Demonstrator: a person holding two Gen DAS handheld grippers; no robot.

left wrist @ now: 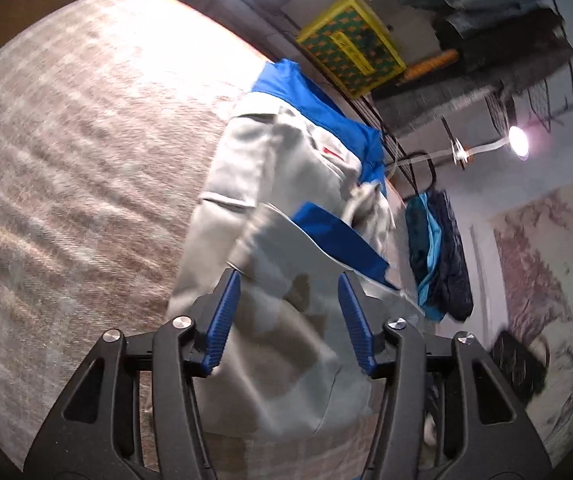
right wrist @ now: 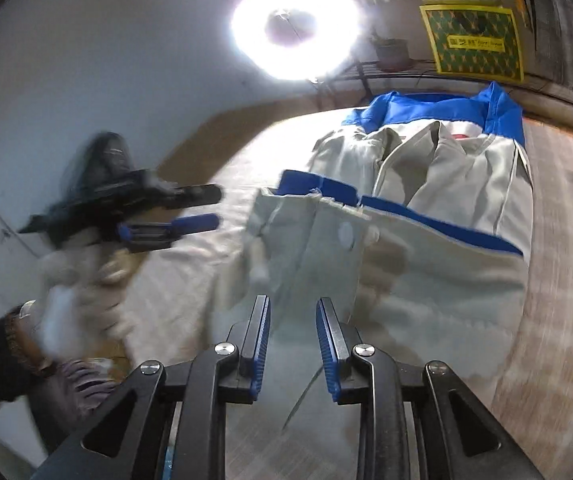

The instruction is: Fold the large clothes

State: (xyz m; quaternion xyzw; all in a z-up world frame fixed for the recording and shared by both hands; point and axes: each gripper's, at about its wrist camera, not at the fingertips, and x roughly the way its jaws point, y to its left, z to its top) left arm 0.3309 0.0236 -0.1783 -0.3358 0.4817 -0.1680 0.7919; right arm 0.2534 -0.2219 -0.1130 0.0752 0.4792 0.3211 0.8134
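Jaws of both grippers gape empty; right view alone shows left gripper (right wrist: 210,208).

Left gripper (left wrist: 289,300) open above grey-blue jacket (left wrist: 270,184) on checked cloth (left wrist: 86,140).

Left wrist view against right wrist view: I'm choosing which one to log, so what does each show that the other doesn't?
Only the left wrist view shows the dark blue clothes hanging beyond the bed's edge, a small lamp and the rolled fabrics stacked top right.

Only the right wrist view shows the ring light, the potted plant, and the left gripper in a gloved hand, off the cloth with jaws apart.

Both show the grey and blue jacket on the checked blanket, and the yellow box.
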